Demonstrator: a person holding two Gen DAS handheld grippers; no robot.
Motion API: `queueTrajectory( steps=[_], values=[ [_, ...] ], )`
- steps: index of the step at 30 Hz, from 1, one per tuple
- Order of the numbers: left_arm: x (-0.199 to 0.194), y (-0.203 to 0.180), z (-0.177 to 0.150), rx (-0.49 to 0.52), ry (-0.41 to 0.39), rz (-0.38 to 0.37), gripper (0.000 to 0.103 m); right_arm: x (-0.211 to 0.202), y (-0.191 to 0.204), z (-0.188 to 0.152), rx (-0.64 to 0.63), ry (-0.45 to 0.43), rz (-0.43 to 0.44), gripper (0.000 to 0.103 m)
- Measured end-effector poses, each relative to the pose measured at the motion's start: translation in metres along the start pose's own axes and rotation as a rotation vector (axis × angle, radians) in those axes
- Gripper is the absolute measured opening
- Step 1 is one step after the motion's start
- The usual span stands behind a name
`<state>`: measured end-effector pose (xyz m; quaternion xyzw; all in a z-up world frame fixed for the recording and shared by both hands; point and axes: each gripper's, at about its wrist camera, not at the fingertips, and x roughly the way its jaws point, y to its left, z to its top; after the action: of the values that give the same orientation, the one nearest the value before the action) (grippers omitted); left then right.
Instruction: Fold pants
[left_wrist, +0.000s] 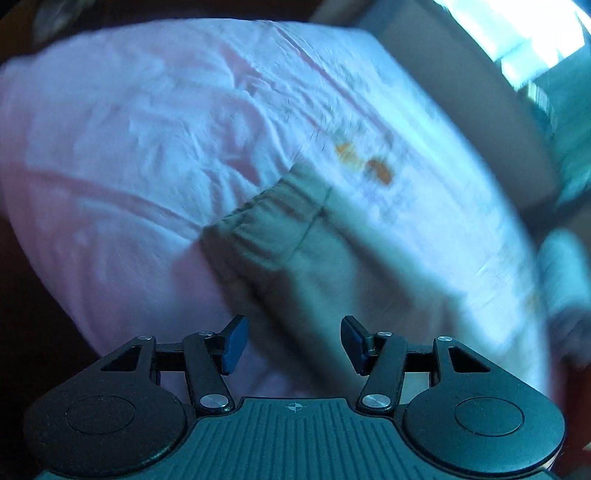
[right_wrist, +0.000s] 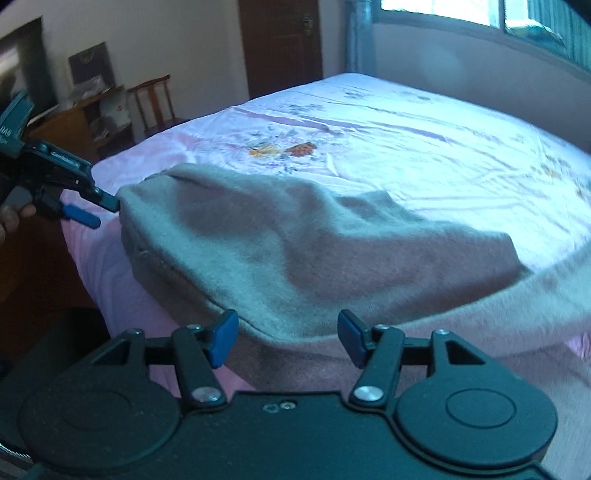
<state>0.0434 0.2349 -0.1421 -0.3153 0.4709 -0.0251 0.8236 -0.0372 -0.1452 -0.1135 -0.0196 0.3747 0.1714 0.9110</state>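
The grey-beige pants lie folded over on the pink floral bed sheet, near the bed's front left corner. In the left wrist view, which is blurred, their elastic waistband shows just ahead of my left gripper. That gripper is open and empty above the cloth. In the right wrist view my left gripper sits at the pants' left edge with its fingers apart. My right gripper is open and empty, right over the pants' near folded edge.
The bed's left edge drops to a dark floor. A wooden chair and a cluttered desk stand beyond the bed at the left. A dark door and a window are behind.
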Motion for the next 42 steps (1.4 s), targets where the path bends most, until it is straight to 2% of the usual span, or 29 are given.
queueTrajectory(
  steps=[2,4,6,9,10,11,12,13,17,21,23,24,25,26,29,36,39,42],
  values=[
    [0.002,-0.003,0.0,0.002,-0.007,0.027,0.056,-0.002,-0.004,0.0,0.02,0.0,0.002,0.052],
    [0.013,-0.009,-0.001,0.031,0.023,0.08,0.057,-0.002,-0.005,-0.001,0.036,0.006,0.004,0.052],
    [0.024,-0.012,-0.001,0.02,0.051,0.062,0.057,0.002,-0.007,-0.001,0.074,0.031,0.023,0.052],
    [0.035,-0.023,0.001,0.05,0.033,0.064,0.057,0.003,-0.013,-0.002,0.15,0.058,0.022,0.052],
    [0.038,-0.027,0.002,0.068,0.02,0.086,0.056,0.003,-0.017,-0.003,0.188,0.071,0.014,0.051],
    [0.041,-0.031,0.002,0.082,0.015,0.11,0.051,0.003,-0.022,-0.004,0.239,0.088,0.012,0.051],
    [0.044,-0.035,0.002,0.097,0.016,0.127,0.032,0.004,-0.028,-0.004,0.294,0.102,0.012,0.051],
    [0.048,-0.038,0.003,0.117,0.019,0.141,0.028,0.003,-0.034,-0.005,0.35,0.116,0.006,0.052],
    [0.05,-0.044,0.0,0.179,0.007,0.176,0.022,0.007,-0.054,-0.006,0.587,0.182,0.005,0.056],
    [0.053,-0.042,0.0,0.218,0.008,0.177,0.02,0.015,-0.068,-0.006,0.807,0.198,0.062,0.067],
    [0.054,-0.04,0.002,0.22,0.007,0.171,0.02,0.023,-0.073,-0.008,0.91,0.215,0.086,0.066],
    [0.054,-0.039,0.003,0.218,0.008,0.167,0.02,0.027,-0.076,-0.009,0.944,0.223,0.084,0.05],
    [0.055,-0.038,0.003,0.22,0.008,0.164,0.02,0.03,-0.078,-0.009,0.963,0.224,0.085,0.012],
    [0.055,-0.037,0.003,0.224,0.007,0.162,0.02,0.032,-0.078,-0.011,0.975,0.231,0.082,0.0],
    [0.057,-0.035,0.005,0.228,0.005,0.158,0.02,0.032,-0.072,-0.018,0.967,0.219,0.073,0.0],
    [0.046,-0.036,0.01,0.275,-0.036,0.174,0.017,0.006,-0.044,0.002,0.748,0.153,0.04,0.0],
    [0.043,-0.034,0.014,0.3,-0.048,0.195,0.017,0.003,-0.031,0.013,0.68,0.15,0.055,0.0],
    [0.051,-0.034,0.01,0.34,-0.026,0.22,0.017,0.004,-0.022,0.01,0.622,0.162,0.048,0.0]
  ],
)
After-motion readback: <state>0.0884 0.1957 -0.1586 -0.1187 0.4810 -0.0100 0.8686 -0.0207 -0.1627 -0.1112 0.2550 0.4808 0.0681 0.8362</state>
